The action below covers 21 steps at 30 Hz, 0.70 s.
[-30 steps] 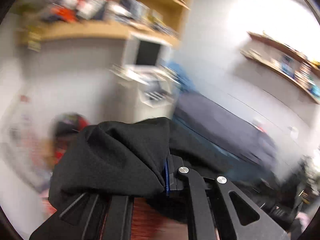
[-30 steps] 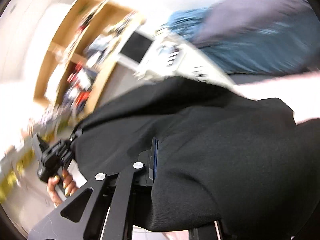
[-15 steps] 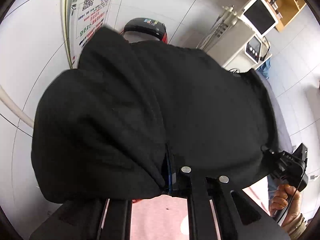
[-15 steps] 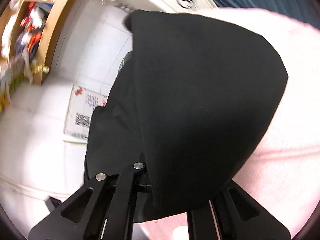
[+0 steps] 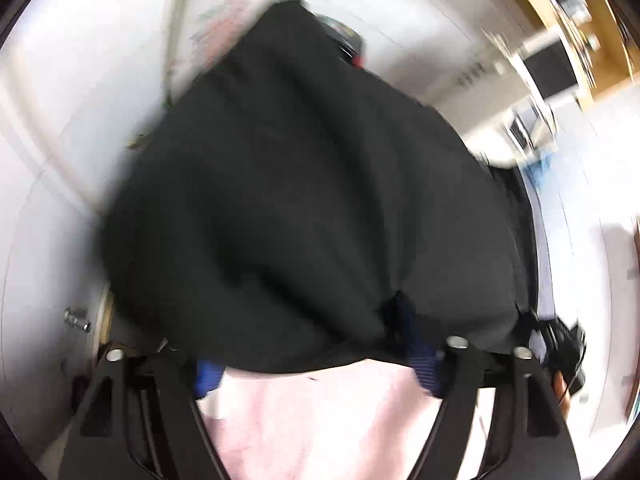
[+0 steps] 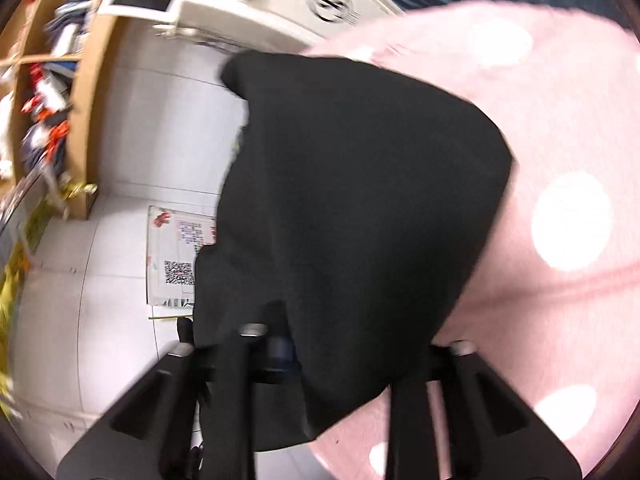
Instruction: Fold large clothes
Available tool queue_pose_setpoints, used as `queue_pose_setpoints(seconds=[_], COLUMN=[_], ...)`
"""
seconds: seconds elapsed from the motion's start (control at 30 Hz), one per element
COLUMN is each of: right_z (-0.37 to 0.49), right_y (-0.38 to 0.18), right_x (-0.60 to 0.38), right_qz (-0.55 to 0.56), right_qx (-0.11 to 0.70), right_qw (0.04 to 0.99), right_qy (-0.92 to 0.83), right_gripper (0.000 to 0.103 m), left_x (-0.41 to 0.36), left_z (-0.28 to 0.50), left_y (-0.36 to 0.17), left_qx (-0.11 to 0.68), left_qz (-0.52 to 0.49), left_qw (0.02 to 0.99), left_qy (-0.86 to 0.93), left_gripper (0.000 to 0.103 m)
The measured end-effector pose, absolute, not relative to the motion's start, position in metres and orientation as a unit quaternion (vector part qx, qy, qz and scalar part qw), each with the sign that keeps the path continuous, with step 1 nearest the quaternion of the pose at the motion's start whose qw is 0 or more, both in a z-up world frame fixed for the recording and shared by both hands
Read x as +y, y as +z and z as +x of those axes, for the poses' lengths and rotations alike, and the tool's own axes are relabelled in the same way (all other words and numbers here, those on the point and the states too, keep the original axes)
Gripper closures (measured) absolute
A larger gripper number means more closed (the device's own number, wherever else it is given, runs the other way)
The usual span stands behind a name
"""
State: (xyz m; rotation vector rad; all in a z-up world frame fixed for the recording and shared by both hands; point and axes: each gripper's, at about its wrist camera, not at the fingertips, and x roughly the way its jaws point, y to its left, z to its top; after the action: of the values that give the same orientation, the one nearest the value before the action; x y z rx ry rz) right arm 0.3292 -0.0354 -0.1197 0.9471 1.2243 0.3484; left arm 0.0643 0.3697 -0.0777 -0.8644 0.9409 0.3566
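We find the left claw (image 5: 316, 376) and right claw (image 6: 360, 354) just opening, jaws apart; the black fabric garment (image 5: 304, 200) apparently lies loose between them on the pink white-spotted cover (image 6: 560, 152).

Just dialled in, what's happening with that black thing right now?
A person with a gripper in each hand is folding a large black garment on a pink, white-spotted cover. The left gripper and right gripper have both just been opening, and their jaws now stand wide apart. The fabric's near edge is draped between the fingers of each but no longer looks pinched, so the garment seems to have just been let go onto the cover.
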Motion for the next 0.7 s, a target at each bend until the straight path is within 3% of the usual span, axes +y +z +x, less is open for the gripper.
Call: queue_pose_setpoints(seconds=[0.03,0.17,0.27,0.43,0.53,0.57,0.6,0.63,0.7], right_z=[0.323,0.304,0.306,0.330,0.342,0.346,0.351,0.355,0.361], right_y=[-0.115,-0.098,-0.083,-0.100,-0.113,-0.112,-0.107,-0.100,-0.087], right_x=[-0.042,-0.070,-0.085,-0.077,-0.066,-0.064,-0.062,-0.060,-0.060], right_qz=[0.431,0.443,0.408,0.365,0.385,0.393,0.389,0.377,0.360], right_qx=[0.540,0.505,0.490,0.513,0.513,0.500,0.490,0.482,0.470], right_qw=[0.708,0.733,0.765,0.770,0.758,0.761,0.770,0.782,0.799], right_qy=[0.144,0.107,0.089,0.102,0.123,0.126,0.124,0.117,0.110], right_gripper=[0.034,0.034,0.034,0.035,0.064,0.084,0.099,0.099,0.101], left_x=[0.374,0.393,0.411,0.432,0.424,0.423,0.423,0.424,0.427], left_z=[0.055,0.010,-0.009,0.026,0.046,0.047,0.050,0.055,0.062], left_y=[-0.076,-0.056,-0.043,-0.062,-0.079,-0.084,-0.087,-0.089,-0.086], left_qx=[0.426,0.373,0.320,0.366,0.398,0.402,0.404,0.412,0.425], left_qz=[-0.408,-0.393,-0.390,-0.377,-0.355,-0.351,-0.351,-0.350,-0.349], left_qw=[0.788,0.788,0.791,0.803,0.808,0.808,0.808,0.807,0.803], left_qy=[0.174,0.292,0.346,0.282,0.249,0.250,0.245,0.239,0.228], left_gripper=[0.028,0.028,0.022,0.021,0.023,0.027,0.044,0.069,0.088])
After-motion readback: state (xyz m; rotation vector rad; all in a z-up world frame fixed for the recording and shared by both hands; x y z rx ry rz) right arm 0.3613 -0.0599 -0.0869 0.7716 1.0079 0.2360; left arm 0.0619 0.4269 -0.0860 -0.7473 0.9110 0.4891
